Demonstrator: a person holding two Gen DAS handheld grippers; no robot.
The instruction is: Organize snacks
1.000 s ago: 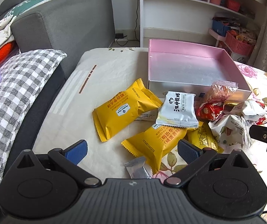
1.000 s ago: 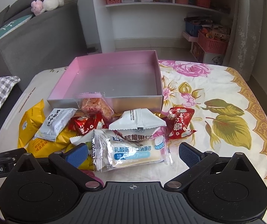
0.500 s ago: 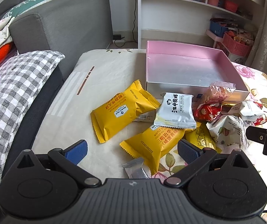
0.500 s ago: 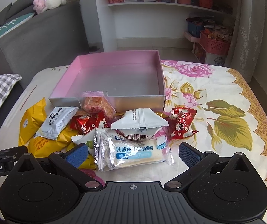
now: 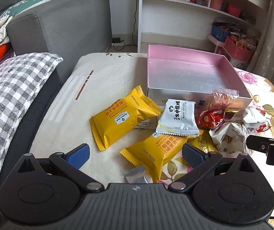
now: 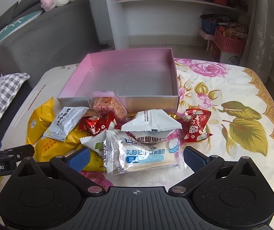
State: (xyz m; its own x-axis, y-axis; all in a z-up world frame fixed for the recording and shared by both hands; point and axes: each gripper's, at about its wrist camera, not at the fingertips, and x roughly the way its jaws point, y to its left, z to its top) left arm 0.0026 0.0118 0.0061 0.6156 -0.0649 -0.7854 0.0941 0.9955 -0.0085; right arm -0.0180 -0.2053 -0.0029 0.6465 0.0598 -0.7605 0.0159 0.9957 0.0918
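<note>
Meanwhile, both claws stood wide open, gripping nothing. The left claw (image 5: pixel 135 154) hovered low over the near end of the snack pile, its blue pads either side of a yellow packet (image 5: pixel 154 153) whose far end lay under a white packet with black characters (image 5: pixel 178 117). A second, larger yellow packet (image 5: pixel 122 117) lay to the left of those, and a small silver wrapper (image 5: pixel 136 175) sat close to the claw body. The right claw (image 6: pixel 136 158) was spread around a clear-wrapped bread packet with blue print (image 6: pixel 143 154), which lay between its pads, though whether they touched it could not be told. Behind that packet rested a white triangular packet (image 6: pixel 151 123), red candy wrappers (image 6: pixel 195 127) and a clear bag of orange pieces (image 6: pixel 106 103) that leaned against the front wall of the pink box (image 6: pixel 172 71). Nothing lay inside the box, which sat on the floral tablecloth (image 6: pixel 238 118) covering the table, just behind the pile.
</note>
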